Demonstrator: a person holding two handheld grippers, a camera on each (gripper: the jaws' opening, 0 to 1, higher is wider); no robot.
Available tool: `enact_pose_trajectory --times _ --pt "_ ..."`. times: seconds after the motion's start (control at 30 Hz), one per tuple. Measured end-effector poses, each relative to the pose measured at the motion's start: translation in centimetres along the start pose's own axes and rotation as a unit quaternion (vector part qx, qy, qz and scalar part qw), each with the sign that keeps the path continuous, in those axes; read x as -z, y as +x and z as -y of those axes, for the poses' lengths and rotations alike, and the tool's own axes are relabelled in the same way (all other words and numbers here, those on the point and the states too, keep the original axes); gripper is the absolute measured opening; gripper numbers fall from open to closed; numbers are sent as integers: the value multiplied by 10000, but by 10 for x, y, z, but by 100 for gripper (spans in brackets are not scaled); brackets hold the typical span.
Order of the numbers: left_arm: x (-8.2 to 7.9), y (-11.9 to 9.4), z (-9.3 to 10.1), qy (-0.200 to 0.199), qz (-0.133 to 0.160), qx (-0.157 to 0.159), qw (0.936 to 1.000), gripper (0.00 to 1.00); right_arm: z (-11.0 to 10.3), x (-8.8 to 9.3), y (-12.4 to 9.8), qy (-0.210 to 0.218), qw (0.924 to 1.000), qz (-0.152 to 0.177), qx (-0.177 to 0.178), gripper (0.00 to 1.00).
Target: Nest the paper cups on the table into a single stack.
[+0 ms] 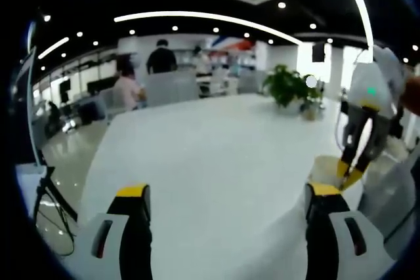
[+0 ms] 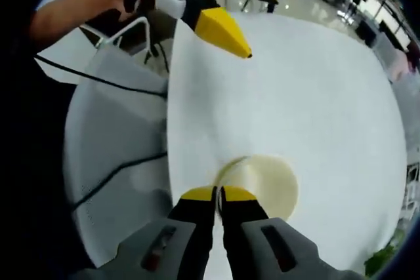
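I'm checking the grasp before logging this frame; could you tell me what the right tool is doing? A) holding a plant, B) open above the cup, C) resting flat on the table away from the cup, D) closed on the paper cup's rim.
D: in the right gripper view, the right tool has its yellow tips pinched together on the near rim of the paper cup, which stands on the white table.

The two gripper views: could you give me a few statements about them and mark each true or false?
1. The left gripper has its jaws spread wide apart. True.
2. The right gripper has its jaws open. False: they are closed on the rim of a paper cup.
3. The table is white. True.
4. A potted plant stands right beside the left gripper. False: it is at the table's far end.
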State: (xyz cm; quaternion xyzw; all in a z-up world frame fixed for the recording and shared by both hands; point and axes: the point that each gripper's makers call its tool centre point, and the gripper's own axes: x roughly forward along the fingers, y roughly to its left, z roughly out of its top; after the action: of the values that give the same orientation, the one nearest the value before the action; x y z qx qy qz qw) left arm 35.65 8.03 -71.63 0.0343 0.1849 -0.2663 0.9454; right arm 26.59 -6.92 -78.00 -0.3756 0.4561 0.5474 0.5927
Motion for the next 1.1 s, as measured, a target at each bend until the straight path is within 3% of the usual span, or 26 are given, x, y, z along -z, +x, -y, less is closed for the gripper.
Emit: enact_pose_trajectory --times 0.03,0.17,0.4,0.47,0.57,0.67,0.8,0.9,1.03,1.1 --pt "2 0 4 10 -18 31 10000 96 -1 -5 -1 113 9998 160 -38 0" --pt "18 -1 16 157 -207 144 9996 96 3 -4 -2 109 9996 253 45 2" --pt "19 -3 17 119 -204 149 9996 97 4 -5 -8 99 9988 473 92 9" --pt "16 -3 16 125 -170 137 9997 97 8 -6 -11 133 9983 549 136 14" --pt "11 -2 14 141 -122 135 9997 97 14 -14 -21 0 9959 849 305 29" --pt "8 -1 13 206 -73 116 9997 98 21 -27 -38 94 9886 1431 448 43" --pt "6 -2 14 237 -47 157 9996 99 36 -40 -72 275 9713 2238 761 62" --pt "4 -3 14 233 4 188 9996 99 57 -44 -106 399 9492 2822 1332 68" --pt "1 -3 13 266 90 222 9994 99 76 -34 -131 385 9257 3210 1962 80" --pt "-5 -4 13 291 227 200 9991 99 83 -25 -144 476 9058 3552 2259 83"
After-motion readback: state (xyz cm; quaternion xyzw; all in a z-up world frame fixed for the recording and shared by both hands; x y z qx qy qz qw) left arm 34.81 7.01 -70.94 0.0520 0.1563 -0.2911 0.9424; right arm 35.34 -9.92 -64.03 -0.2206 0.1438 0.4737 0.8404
